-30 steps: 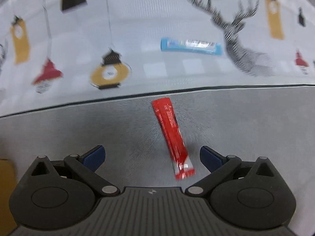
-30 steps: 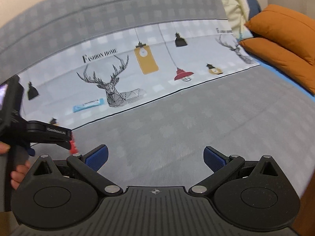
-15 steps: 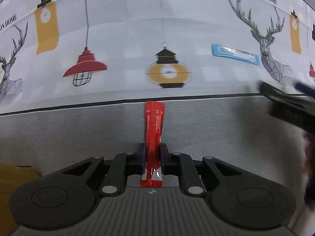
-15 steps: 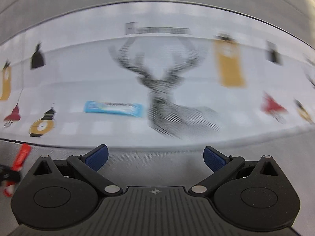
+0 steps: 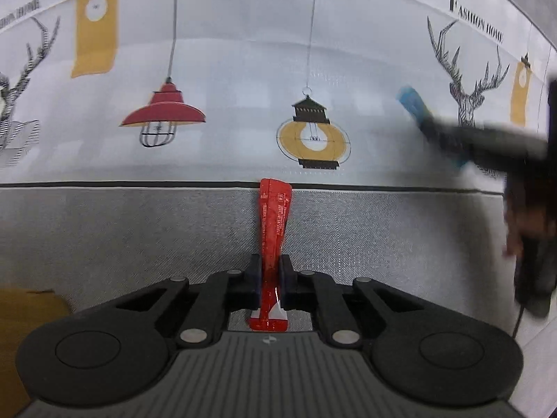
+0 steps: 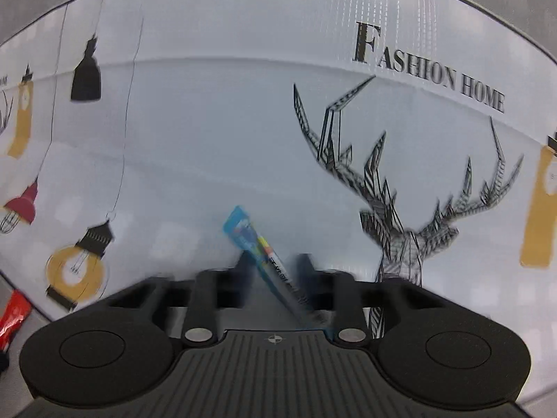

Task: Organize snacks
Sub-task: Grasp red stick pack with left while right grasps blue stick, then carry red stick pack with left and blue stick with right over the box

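My left gripper [image 5: 268, 278] is shut on a red snack stick [image 5: 273, 223], which points away from me over the grey cloth. My right gripper [image 6: 275, 271] has its fingers closing around a blue snack stick [image 6: 250, 237] that lies slanted on the white printed cloth; the fingers are blurred and a gap still shows beside the stick. The right gripper [image 5: 487, 142] and the blue stick [image 5: 412, 102] also show in the left wrist view at the right. The red stick [image 6: 12, 313] shows at the left edge of the right wrist view.
A white cloth with printed deer [image 6: 400, 216], lamps [image 5: 163, 111] and "Fashion Home" lettering borders a grey cloth [image 5: 122, 230]. A brown cardboard piece [image 5: 24, 317] lies at the lower left of the left wrist view. A hand [image 5: 529, 230] holds the right gripper.
My left gripper shut on the red stick and stays so. My right gripper swung left to the blue stick, and its fingers have come inward around it.
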{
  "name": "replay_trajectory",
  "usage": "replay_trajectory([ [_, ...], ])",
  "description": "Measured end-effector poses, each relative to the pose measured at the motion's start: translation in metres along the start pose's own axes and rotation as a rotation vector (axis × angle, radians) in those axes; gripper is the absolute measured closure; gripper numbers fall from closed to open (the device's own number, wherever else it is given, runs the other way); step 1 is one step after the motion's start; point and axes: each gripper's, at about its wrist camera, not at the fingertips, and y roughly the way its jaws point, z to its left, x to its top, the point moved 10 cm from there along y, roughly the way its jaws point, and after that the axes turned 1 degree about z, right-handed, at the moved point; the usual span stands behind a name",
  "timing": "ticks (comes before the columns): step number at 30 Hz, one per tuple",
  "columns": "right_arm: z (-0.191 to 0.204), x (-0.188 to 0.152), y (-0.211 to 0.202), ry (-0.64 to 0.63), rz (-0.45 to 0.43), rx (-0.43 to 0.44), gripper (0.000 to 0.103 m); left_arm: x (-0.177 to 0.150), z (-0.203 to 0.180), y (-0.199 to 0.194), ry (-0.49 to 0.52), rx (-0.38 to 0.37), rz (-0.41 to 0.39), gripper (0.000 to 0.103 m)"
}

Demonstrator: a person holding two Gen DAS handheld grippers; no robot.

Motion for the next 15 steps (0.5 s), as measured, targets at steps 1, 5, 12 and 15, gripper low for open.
replay_trajectory([
  [1,0.003,-0.006,-0.007,0.001,0.002,-0.001,0.097,-0.001,-0.001,-0.007,0.001,-0.002,-0.014,0.094],
  [5,0.013,-0.044,-0.050,0.098,0.009,-0.017,0.099,-0.013,-0.010,-0.044,0.004,-0.055,-0.048,0.094],
  [12,0.036,-0.105,-0.172,0.355,-0.049,-0.036,0.099,-0.060,-0.022,-0.126,0.119,-0.084,-0.119,0.093],
  [15,0.050,-0.125,-0.221,0.410,-0.068,-0.057,0.099,-0.083,-0.021,-0.158,0.153,-0.093,-0.127,0.093],
])
